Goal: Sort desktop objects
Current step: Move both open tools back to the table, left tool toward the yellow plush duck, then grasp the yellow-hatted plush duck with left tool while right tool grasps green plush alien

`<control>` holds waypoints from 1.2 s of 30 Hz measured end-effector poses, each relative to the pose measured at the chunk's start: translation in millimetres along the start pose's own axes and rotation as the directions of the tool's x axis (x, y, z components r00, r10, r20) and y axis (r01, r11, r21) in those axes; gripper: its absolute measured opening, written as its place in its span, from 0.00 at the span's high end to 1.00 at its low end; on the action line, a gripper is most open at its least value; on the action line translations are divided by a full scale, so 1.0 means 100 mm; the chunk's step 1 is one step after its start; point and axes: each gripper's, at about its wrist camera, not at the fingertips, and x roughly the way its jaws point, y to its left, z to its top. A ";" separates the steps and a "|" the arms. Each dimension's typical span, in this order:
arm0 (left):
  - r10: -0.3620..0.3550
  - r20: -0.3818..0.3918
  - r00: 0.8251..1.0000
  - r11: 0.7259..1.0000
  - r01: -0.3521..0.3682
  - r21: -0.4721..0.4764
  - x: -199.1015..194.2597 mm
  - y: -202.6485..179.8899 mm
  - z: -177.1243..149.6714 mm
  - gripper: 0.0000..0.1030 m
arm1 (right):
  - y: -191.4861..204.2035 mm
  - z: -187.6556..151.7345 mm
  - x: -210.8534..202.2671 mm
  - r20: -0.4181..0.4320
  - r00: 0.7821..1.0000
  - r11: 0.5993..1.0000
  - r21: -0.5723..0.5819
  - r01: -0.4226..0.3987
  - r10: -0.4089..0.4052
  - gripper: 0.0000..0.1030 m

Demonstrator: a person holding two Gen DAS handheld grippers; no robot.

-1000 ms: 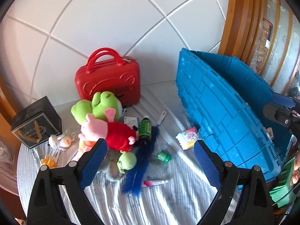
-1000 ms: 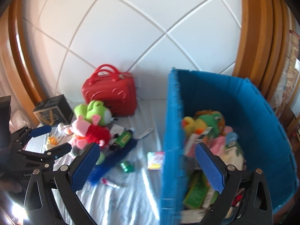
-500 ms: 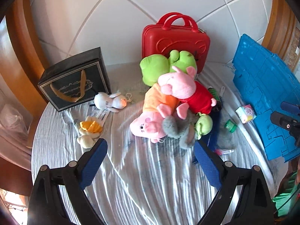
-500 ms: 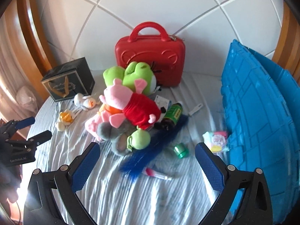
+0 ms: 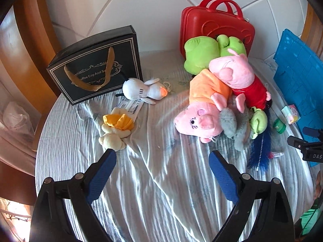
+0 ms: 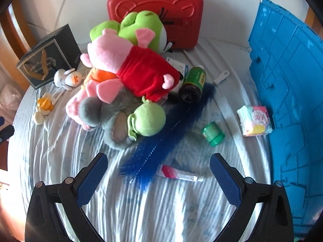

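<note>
Hovering over the round table (image 5: 60, 141), the left gripper (image 5: 162, 161) spreads its jaws wide with nothing between them, bare striped cloth beneath; the yellow plush (image 5: 116, 129) lies just beyond its left fingertip, near the table's left edge; the black gift box (image 5: 97, 66) stands at the back edge. The right gripper (image 6: 158, 166) is wide too and empty, the blue brush (image 6: 169, 133) and pink tube (image 6: 178, 174) between its fingers; the plush pile (image 6: 129, 80) crowds the middle, against the red case (image 6: 155, 8); the blue crate (image 6: 290, 92) walls the right side, tissue pack (image 6: 255, 120) touching it, green cap (image 6: 213, 134) near.
</note>
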 end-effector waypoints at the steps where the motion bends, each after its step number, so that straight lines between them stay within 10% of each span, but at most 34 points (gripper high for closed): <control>1: 0.009 -0.002 1.000 1.000 -0.009 -0.004 0.06 0.07 -0.01 0.08 | 0.00 -0.02 0.08 -0.013 1.000 1.000 0.001 0.010 -0.010 0.00; 23: 0.084 -0.032 0.996 0.989 -0.087 -0.119 1.35 0.97 0.06 0.12 | 0.24 0.36 0.79 0.042 0.999 1.000 -0.010 0.014 -0.013 0.01; 36: 0.038 -0.070 0.997 0.999 -0.040 -0.019 1.69 0.95 0.12 0.62 | 0.22 0.43 1.09 0.029 0.998 0.997 0.056 -0.054 0.053 0.29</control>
